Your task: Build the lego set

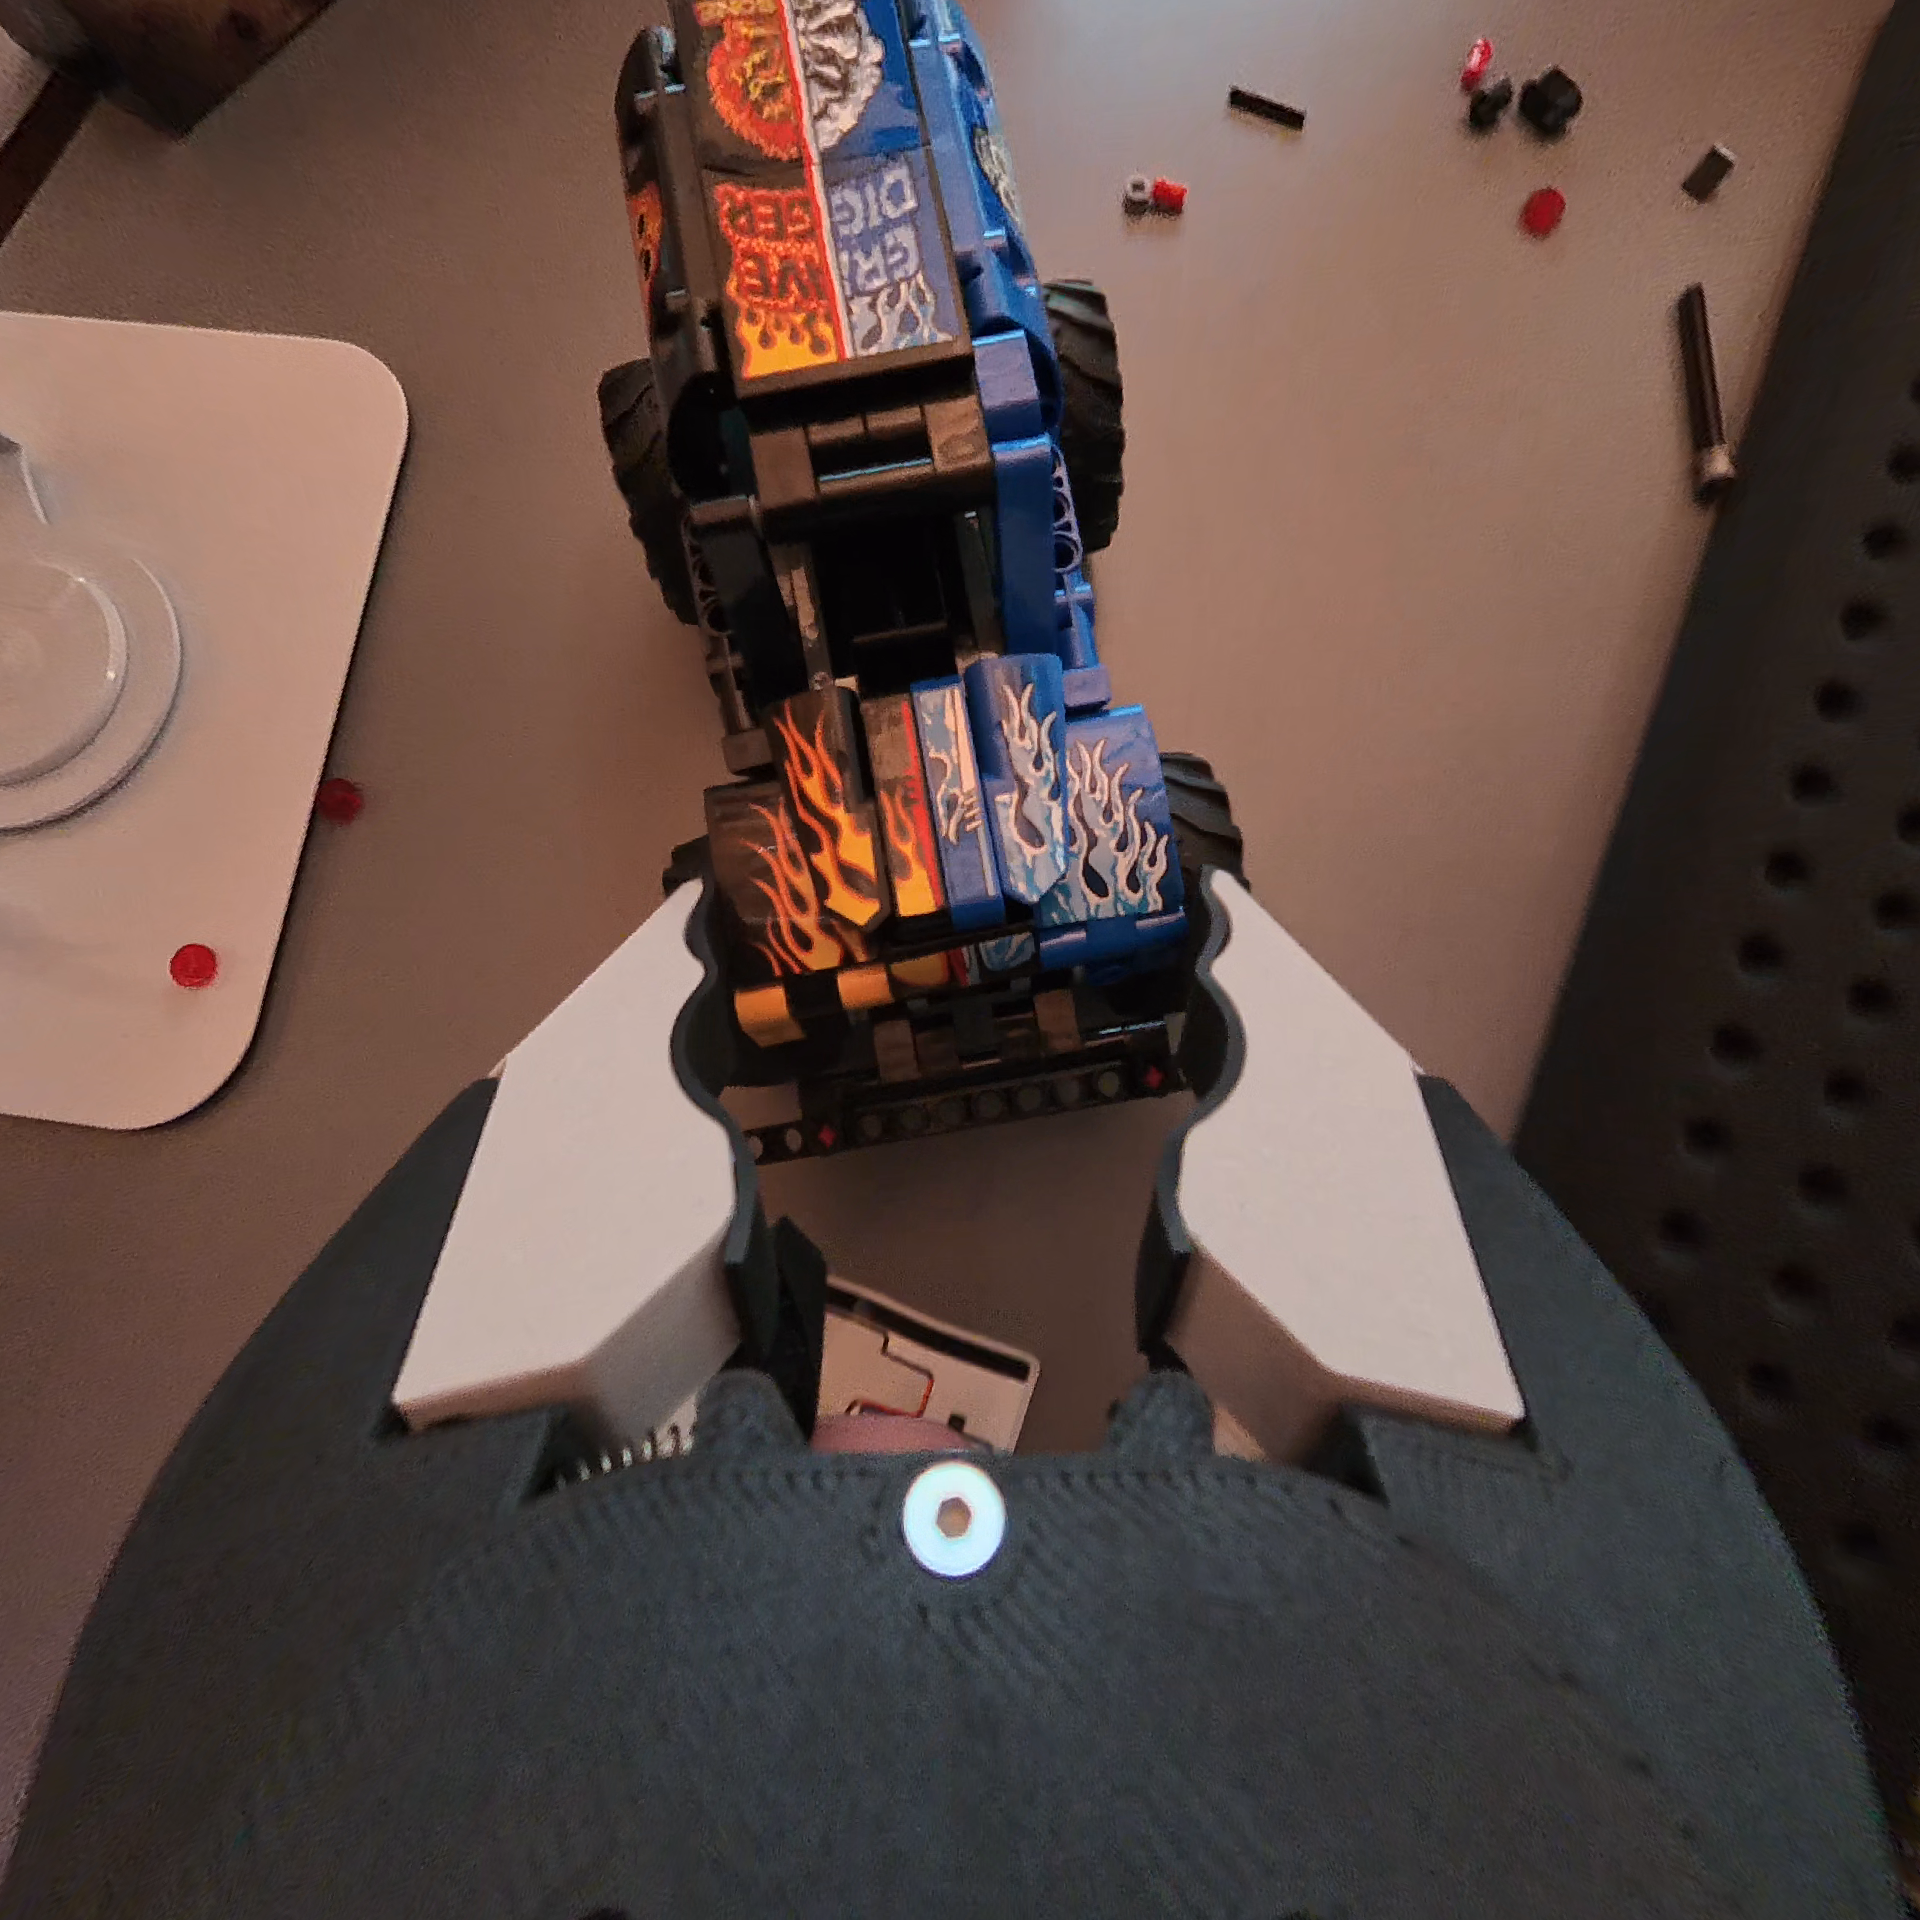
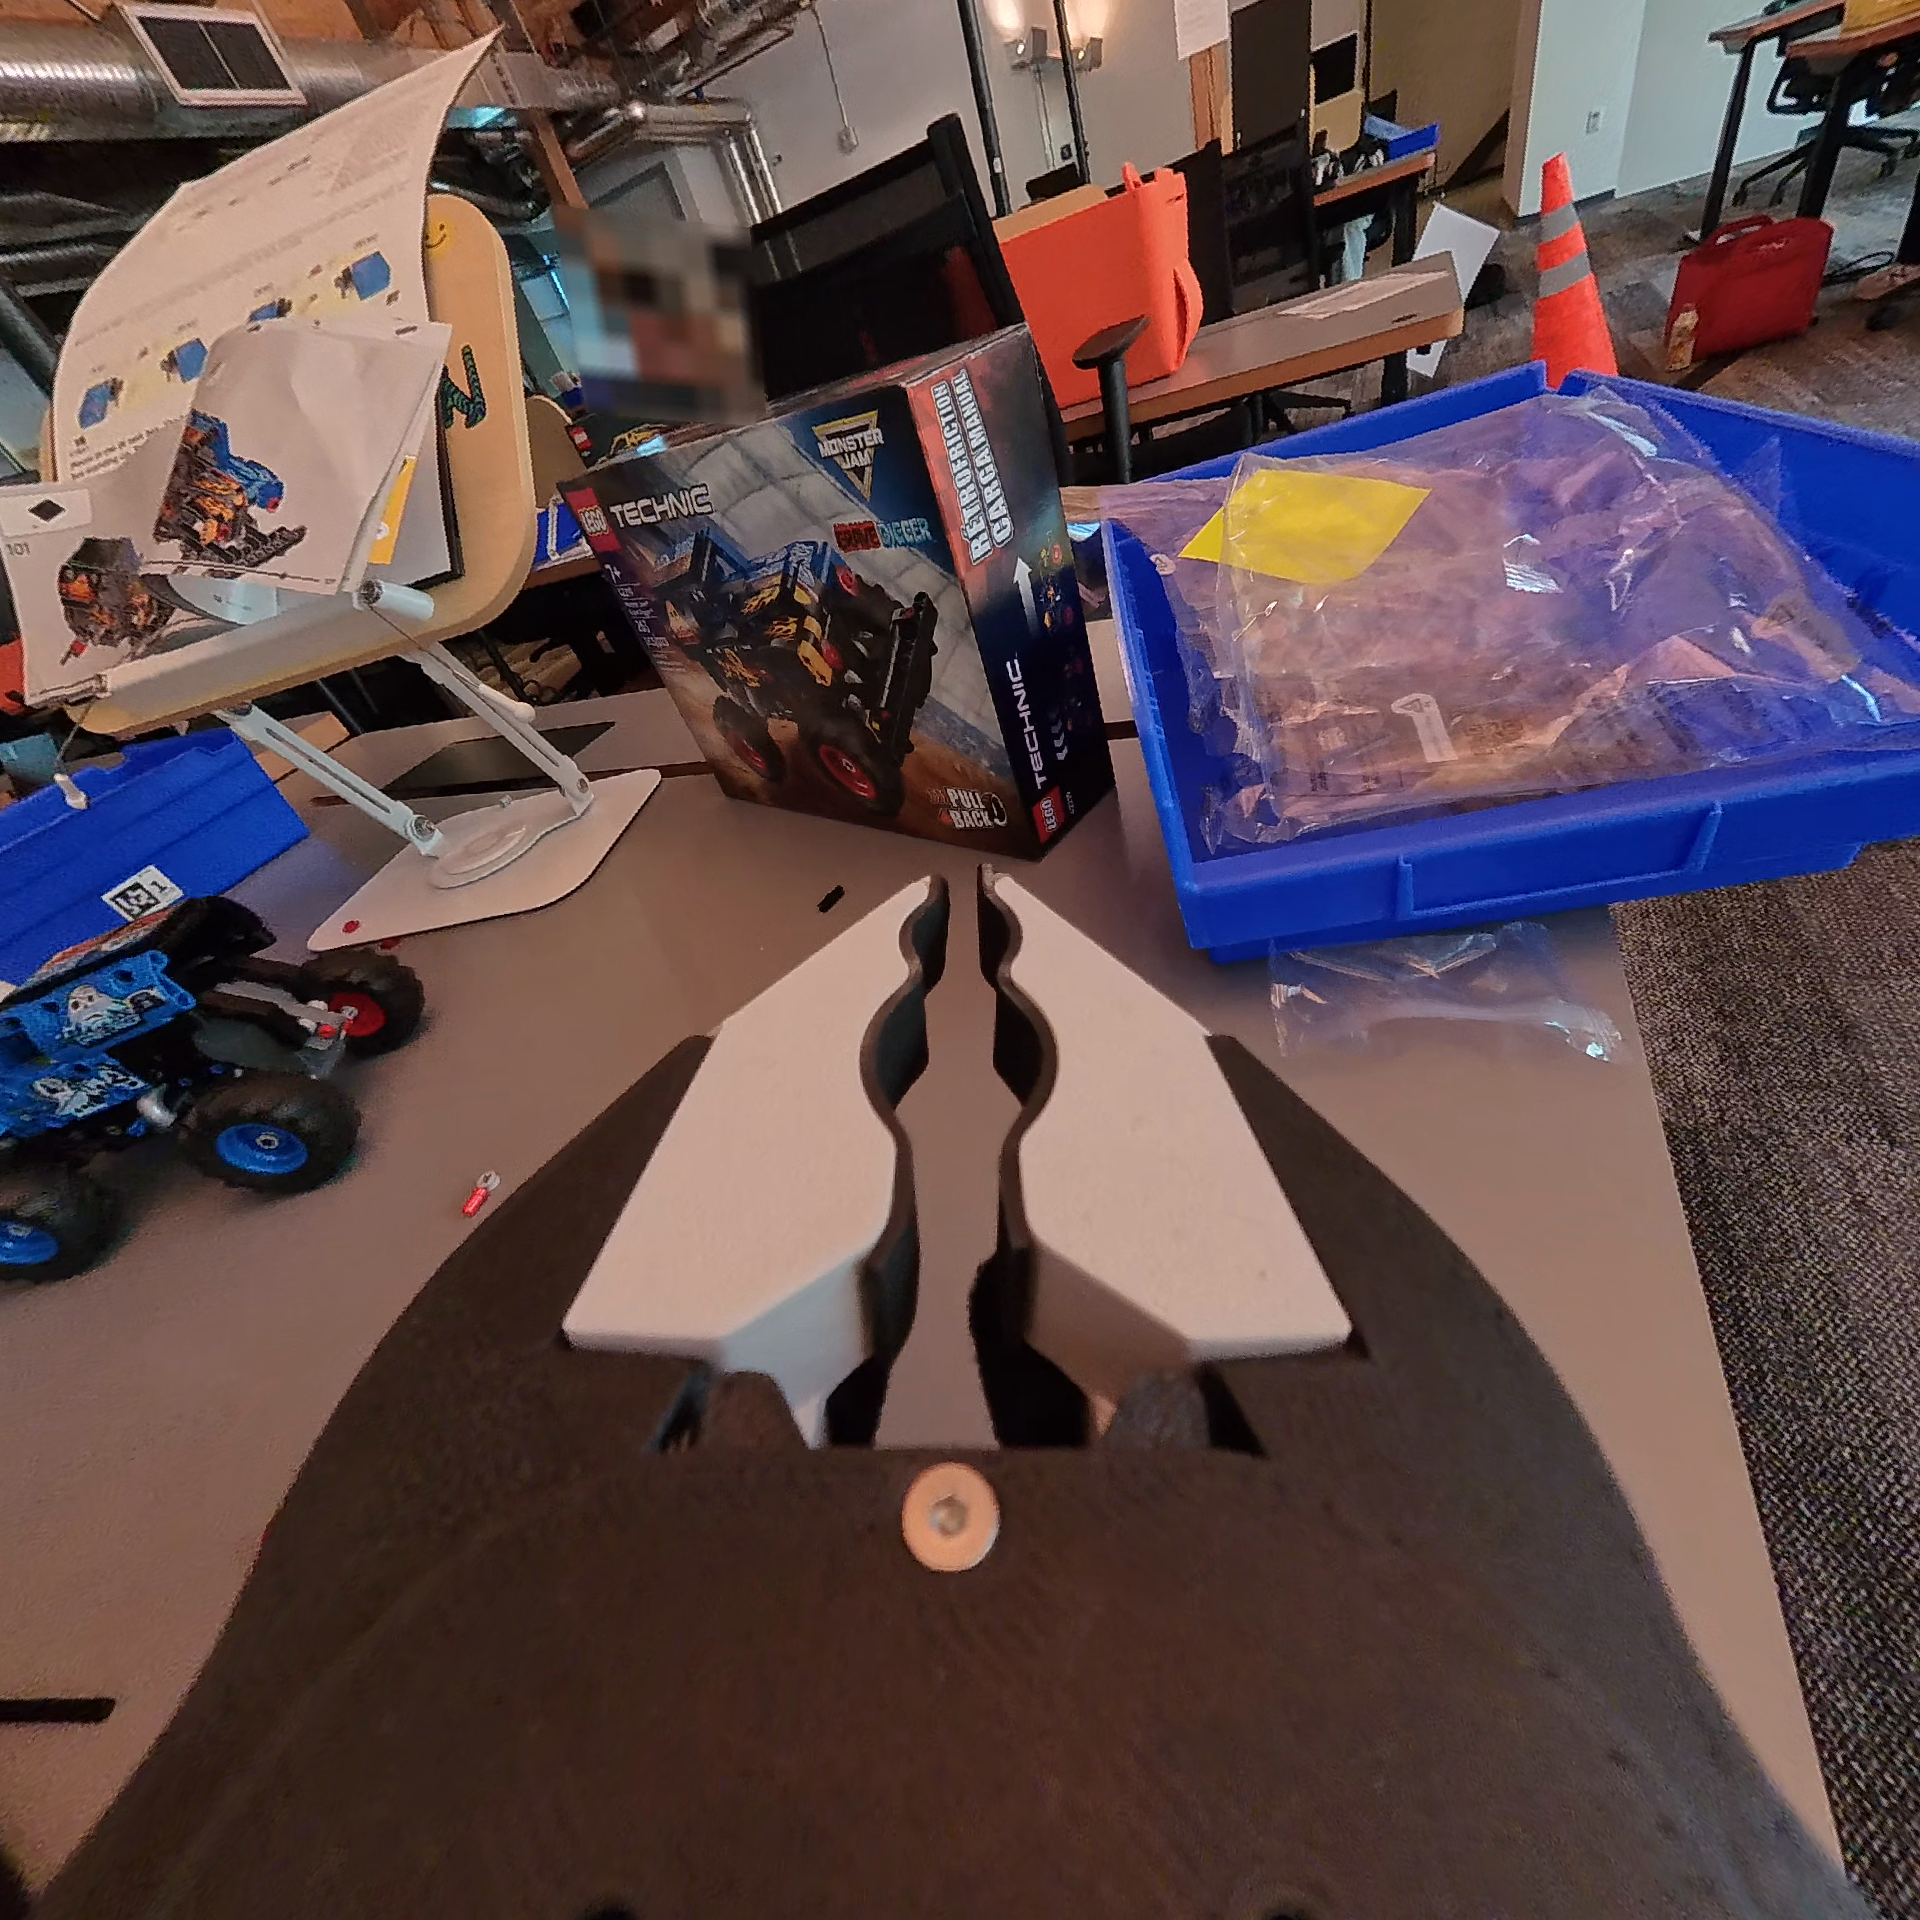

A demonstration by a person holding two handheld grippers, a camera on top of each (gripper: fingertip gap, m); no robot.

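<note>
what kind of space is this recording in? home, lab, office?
Likely a shared workshop or lab-style office, not a home: rows of desks with office chairs behind the work table, exposed ductwork overhead, a traffic cone on the carpet, blue parts bins.

An open workshop-like office: rows of desks [image 2: 1351,312], office chairs [image 2: 1829,94], exposed ducts [image 2: 94,73] (plus a traffic cone [image 2: 1571,275]).
</note>
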